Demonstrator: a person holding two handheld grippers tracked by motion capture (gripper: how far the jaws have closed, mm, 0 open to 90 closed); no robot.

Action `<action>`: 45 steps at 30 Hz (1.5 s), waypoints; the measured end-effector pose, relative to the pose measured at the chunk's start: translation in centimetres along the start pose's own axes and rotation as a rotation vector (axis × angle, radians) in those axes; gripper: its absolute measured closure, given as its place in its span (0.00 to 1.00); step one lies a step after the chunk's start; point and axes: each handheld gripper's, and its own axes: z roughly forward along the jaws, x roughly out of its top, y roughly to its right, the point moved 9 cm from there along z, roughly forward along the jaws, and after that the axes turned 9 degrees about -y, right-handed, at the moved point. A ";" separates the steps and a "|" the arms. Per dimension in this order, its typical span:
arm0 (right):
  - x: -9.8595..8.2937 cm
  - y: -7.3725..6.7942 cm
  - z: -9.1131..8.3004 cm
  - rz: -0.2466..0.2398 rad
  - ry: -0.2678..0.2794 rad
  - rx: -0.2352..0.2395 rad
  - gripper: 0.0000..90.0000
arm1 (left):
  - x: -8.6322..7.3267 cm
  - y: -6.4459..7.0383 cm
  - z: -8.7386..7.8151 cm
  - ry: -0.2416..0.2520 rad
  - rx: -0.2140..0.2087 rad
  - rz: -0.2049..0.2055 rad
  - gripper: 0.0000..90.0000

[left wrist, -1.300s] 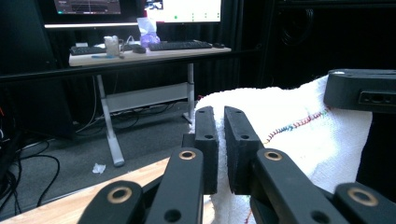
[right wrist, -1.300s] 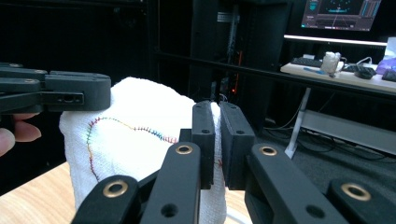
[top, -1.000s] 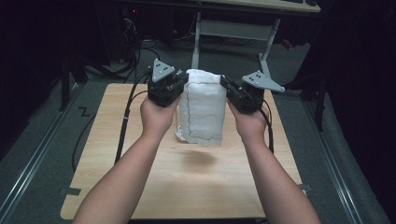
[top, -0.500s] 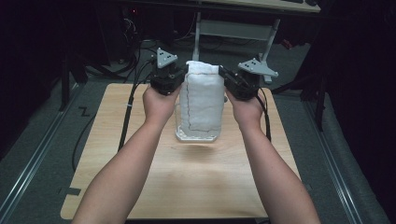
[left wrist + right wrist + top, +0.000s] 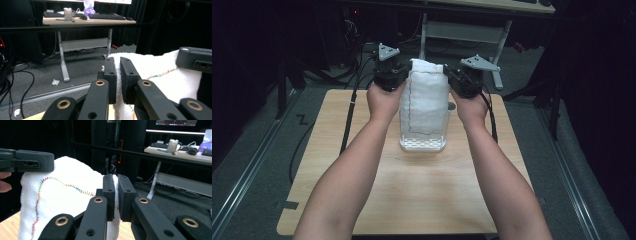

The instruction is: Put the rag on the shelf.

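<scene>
Clear container, centre of the frame on the wooden counter: holds a white towel with multicoloured stitching, standing tall and rising above the rim. Left gripper, at the towel's upper left corner: jaws pinched shut on the cloth edge, seen close in the left gripper view. Right gripper, at the upper right corner: jaws likewise closed on the towel's edge.

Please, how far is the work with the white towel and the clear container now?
Done: the white towel stands inside the clear container on the table. In hand: left gripper and right gripper each pinch its top edge. Left: probably pushing the protruding top down.
</scene>
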 end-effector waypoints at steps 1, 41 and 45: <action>-0.1 0.2 0.2 0.002 -0.006 -0.001 0.95 | -0.2 -0.2 0.5 -0.009 0.000 -0.005 0.94; -5.9 -0.3 5.2 0.002 -0.219 0.025 0.73 | -6.2 -1.6 3.2 -0.147 -0.014 -0.054 0.65; -6.0 -0.4 4.4 0.000 -0.216 0.011 0.73 | -6.0 -0.9 2.2 -0.128 -0.011 -0.031 0.65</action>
